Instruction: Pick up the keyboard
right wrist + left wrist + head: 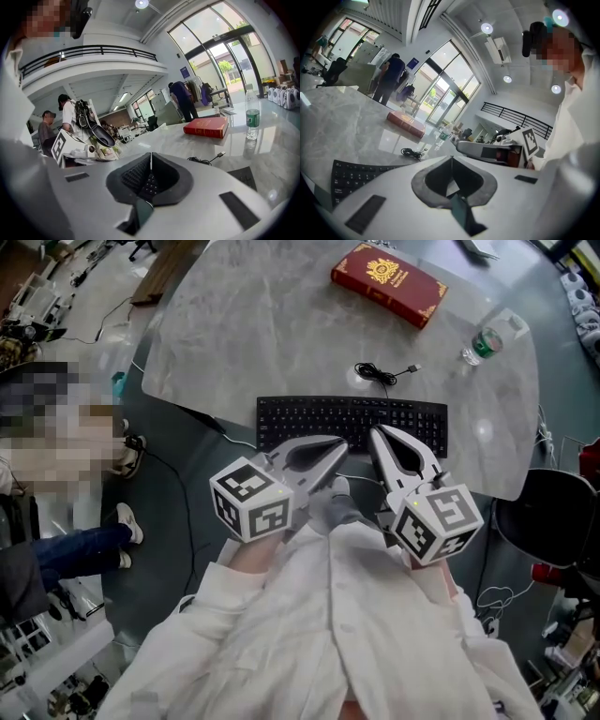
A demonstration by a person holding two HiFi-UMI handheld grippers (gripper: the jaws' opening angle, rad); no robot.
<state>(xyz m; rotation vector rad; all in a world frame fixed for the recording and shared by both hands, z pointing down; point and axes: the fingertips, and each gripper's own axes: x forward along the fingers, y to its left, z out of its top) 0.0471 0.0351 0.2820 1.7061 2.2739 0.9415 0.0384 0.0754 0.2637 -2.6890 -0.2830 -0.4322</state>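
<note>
A black keyboard [352, 423] lies flat along the near edge of the marble table [234, 324]. My left gripper [340, 444] hovers over its near edge around the middle, jaws shut and empty. My right gripper [374, 433] is just beside it, shut too, its tips over the keyboard's right half. In the left gripper view the jaws [451, 158] meet at a seam, with the keyboard [351, 178] low on the left. In the right gripper view the jaws [150, 154] are closed, and keyboard keys [150, 180] show through the gap behind the tips.
A red book [389, 282] lies at the far side of the table, a water bottle [483, 343] at the right and a coiled black cable [378, 373] just beyond the keyboard. A black chair [553, 517] stands right of the table. People stand in the background.
</note>
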